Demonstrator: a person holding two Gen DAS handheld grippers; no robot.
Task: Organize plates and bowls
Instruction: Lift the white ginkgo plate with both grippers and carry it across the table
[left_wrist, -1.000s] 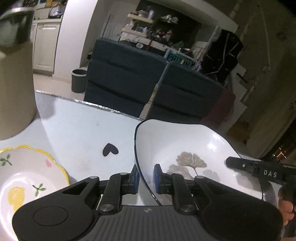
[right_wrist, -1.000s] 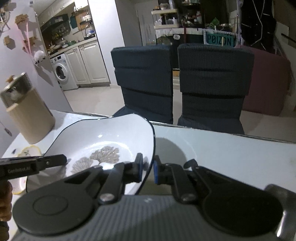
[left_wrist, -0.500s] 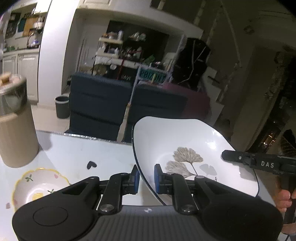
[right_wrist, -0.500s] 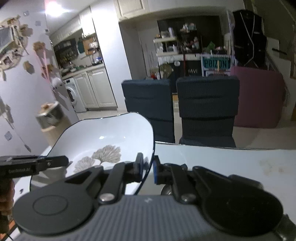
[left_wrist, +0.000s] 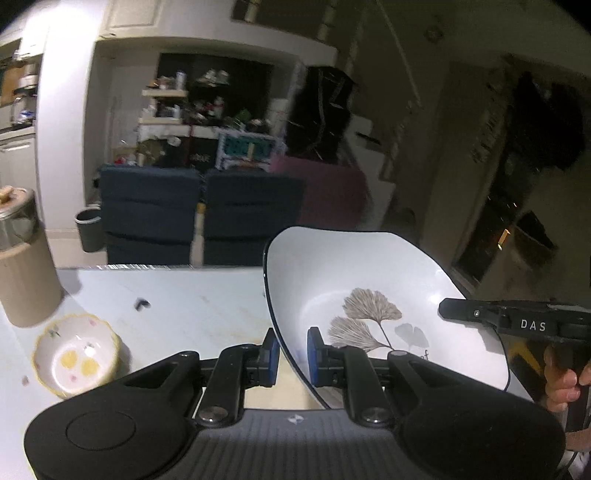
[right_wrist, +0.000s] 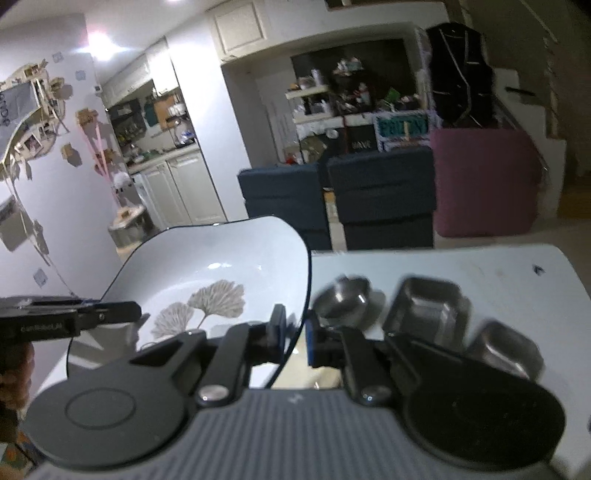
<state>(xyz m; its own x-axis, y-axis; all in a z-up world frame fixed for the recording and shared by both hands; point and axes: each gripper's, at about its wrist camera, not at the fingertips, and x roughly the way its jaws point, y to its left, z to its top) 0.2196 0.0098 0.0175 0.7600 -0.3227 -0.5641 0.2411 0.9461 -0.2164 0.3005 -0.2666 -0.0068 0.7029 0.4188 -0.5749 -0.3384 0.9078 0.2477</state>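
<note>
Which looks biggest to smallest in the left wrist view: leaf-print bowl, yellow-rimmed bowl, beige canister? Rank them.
1. Leaf-print bowl, though it is held nearest the camera.
2. Beige canister, partly cut off by the frame.
3. Yellow-rimmed bowl, clearly the smallest.

White table, small flowered bowl near its left edge, tan canister just behind it, dark heart mark mid-table, three metal dishes at the right end
</note>
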